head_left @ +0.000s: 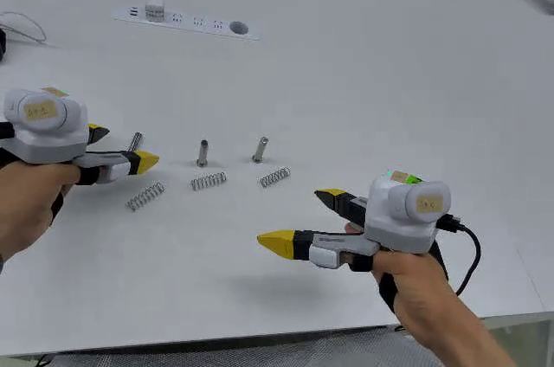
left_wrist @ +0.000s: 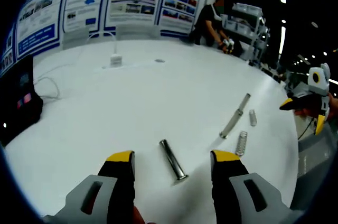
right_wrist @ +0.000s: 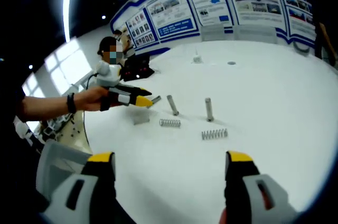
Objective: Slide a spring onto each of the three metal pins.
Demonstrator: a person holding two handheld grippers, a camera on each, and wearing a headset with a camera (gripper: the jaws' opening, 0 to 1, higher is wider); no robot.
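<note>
Three short metal pins stand in a row on the white table: left pin [head_left: 135,140], middle pin [head_left: 202,152], right pin [head_left: 260,150]. A loose spring lies in front of each: left spring [head_left: 145,196], middle spring [head_left: 208,181], right spring [head_left: 274,177]. My left gripper [head_left: 121,146] is open right beside the left pin [left_wrist: 174,166], which stands between its jaws in the left gripper view, untouched. My right gripper [head_left: 303,220] hangs open and holds nothing, nearer than the right spring [right_wrist: 214,134] and a little to its right.
A white power strip [head_left: 186,22] with a plugged cable lies at the back of the table. The table's front edge [head_left: 260,337] runs just below my hands. Poster boards [left_wrist: 105,2] and a person stand beyond the far side.
</note>
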